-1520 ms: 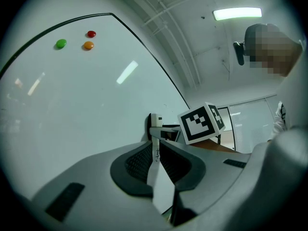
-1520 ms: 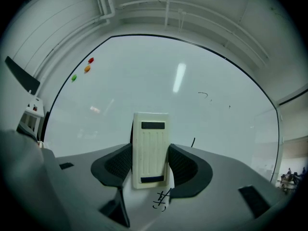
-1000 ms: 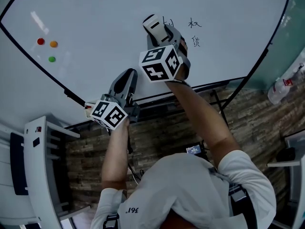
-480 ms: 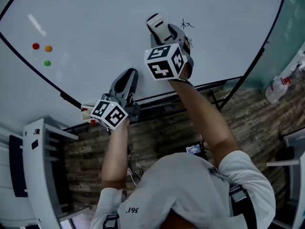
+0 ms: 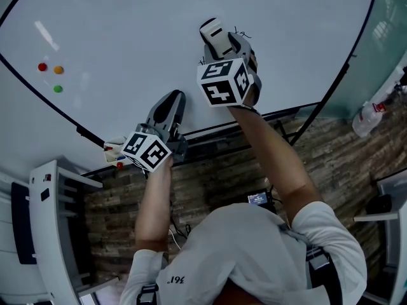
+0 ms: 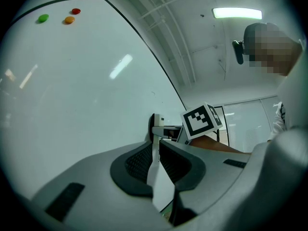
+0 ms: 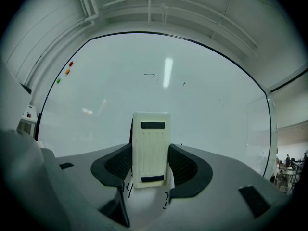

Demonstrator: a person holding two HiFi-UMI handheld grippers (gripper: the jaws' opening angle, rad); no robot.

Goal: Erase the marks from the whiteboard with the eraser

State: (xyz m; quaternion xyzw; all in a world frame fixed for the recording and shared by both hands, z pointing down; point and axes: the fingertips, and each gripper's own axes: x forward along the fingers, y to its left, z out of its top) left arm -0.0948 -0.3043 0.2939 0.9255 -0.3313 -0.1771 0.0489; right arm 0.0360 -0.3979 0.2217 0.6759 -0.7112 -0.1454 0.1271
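The whiteboard (image 5: 127,37) fills the top of the head view. My right gripper (image 5: 219,42) is shut on a cream eraser (image 5: 213,30), which is pressed flat on the board. Short black strokes (image 5: 239,30) show just right of the eraser, and one more by my right gripper's marker cube. In the right gripper view the eraser (image 7: 150,148) stands upright between the jaws with black marks (image 7: 127,189) under it and faint marks (image 7: 150,74) higher up. My left gripper (image 5: 172,100) is shut and empty, low by the board's bottom edge; in its own view (image 6: 155,146) it looks toward the eraser (image 6: 158,124).
Three round magnets (image 5: 57,70) sit at the board's left. The tray under the board holds a marker (image 5: 113,149). White furniture (image 5: 57,221) stands at lower left and a bottle (image 5: 369,116) at right. A small lit device (image 5: 257,199) lies on the brick-pattern floor.
My right gripper has slid the eraser to the right over the written characters; most of them no longer show. My left gripper has stayed where it was.
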